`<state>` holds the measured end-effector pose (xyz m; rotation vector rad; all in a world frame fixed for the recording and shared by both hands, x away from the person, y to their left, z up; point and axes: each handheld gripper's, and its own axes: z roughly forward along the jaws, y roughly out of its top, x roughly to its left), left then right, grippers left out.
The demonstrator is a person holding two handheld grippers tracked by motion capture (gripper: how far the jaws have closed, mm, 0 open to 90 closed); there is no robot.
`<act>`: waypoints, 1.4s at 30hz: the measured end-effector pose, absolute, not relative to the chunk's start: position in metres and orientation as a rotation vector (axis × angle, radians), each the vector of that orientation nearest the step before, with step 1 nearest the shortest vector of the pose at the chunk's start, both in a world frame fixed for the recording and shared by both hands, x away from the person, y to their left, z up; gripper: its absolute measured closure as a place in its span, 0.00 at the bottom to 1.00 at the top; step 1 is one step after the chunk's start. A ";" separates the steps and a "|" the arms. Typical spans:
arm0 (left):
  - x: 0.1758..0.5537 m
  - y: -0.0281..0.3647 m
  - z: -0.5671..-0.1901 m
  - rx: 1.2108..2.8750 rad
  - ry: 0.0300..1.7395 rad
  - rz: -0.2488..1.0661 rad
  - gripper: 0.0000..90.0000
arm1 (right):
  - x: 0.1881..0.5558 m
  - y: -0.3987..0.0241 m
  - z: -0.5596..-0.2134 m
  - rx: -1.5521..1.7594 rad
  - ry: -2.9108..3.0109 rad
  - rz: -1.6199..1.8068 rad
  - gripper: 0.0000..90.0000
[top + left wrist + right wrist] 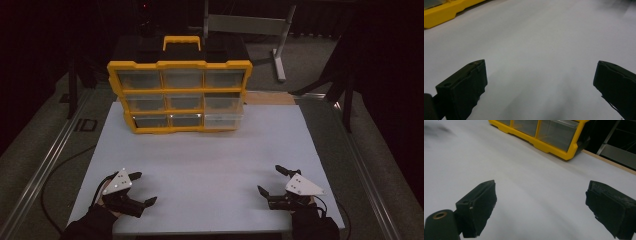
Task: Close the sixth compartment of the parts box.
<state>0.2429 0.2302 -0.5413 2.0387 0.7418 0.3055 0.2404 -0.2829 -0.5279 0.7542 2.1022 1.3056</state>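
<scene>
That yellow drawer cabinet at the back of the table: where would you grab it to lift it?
Probably by the yellow carry handle on top of the drawer cabinet. It stands upright as an open loop at the middle, so one jaw could pass under the bar; come from above. Both the left gripper and right gripper are open, far from it.

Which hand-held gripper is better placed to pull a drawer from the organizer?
Right hand-held gripper, marginally: open, empty, its view faces the yellow drawer organizer. The left hand-held gripper, also open, catches just a corner of it.
</scene>
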 end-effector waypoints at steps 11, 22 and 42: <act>0.242 0.230 -0.541 2.045 0.737 0.303 0.00 | 0.238 -0.279 -0.513 0.787 2.068 1.292 0.11; 0.242 0.229 -0.541 2.043 0.732 0.307 0.00 | 0.238 -0.271 -0.486 0.790 2.043 1.279 0.11; 0.241 0.230 -0.540 2.034 0.728 0.311 0.00 | 0.250 -0.238 -0.443 0.730 2.037 1.299 0.11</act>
